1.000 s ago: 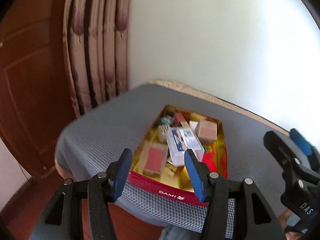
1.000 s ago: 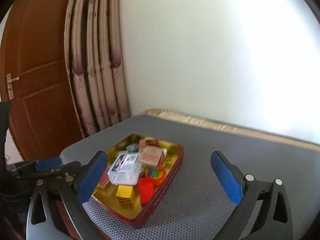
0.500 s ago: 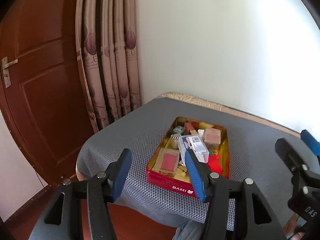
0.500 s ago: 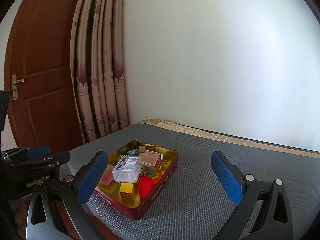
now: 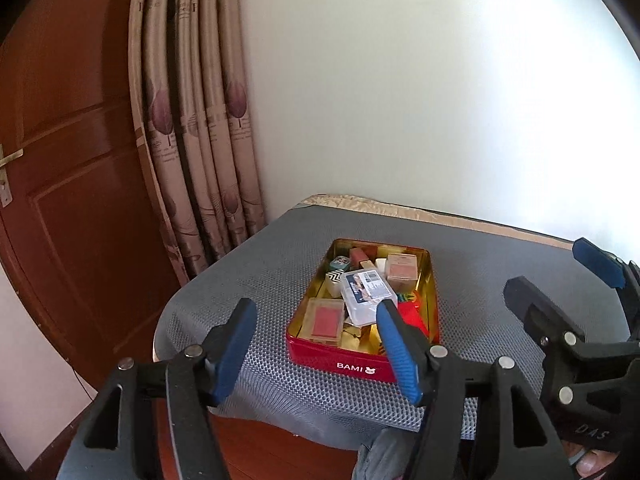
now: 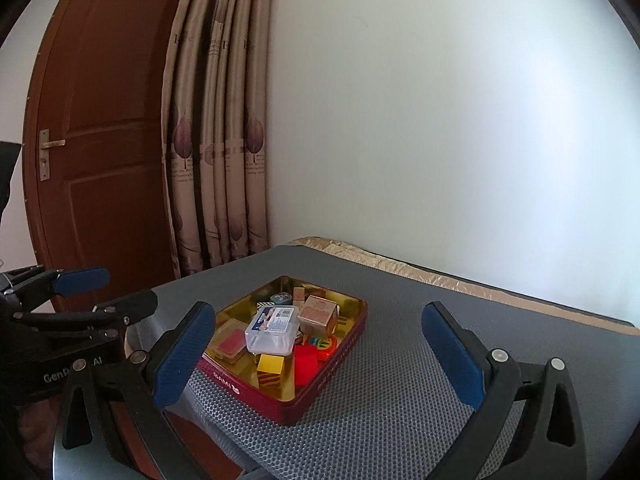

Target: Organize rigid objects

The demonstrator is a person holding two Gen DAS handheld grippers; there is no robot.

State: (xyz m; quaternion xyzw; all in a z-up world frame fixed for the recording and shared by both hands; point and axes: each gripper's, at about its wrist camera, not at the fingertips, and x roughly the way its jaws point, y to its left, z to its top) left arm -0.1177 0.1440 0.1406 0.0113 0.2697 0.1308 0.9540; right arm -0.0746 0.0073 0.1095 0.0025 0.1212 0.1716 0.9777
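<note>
Both blue-padded grippers, left [image 5: 314, 344] and right [image 6: 320, 354], gape empty before rectangular red tin [image 5: 352, 364].

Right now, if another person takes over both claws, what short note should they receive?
Left claw: open, holding nothing; its jaws have just been opening. It hangs short of the red tin.
Right claw: open wide, holding nothing, also short of the tin.
Things: the tin stands on the grey mat, full of small objects, with a clear plastic box lying on top of the pile.
Done: all visible objects are inside the tin; none lies loose on the mat.
Left: I cannot tell whether more sorting is wanted.
</note>
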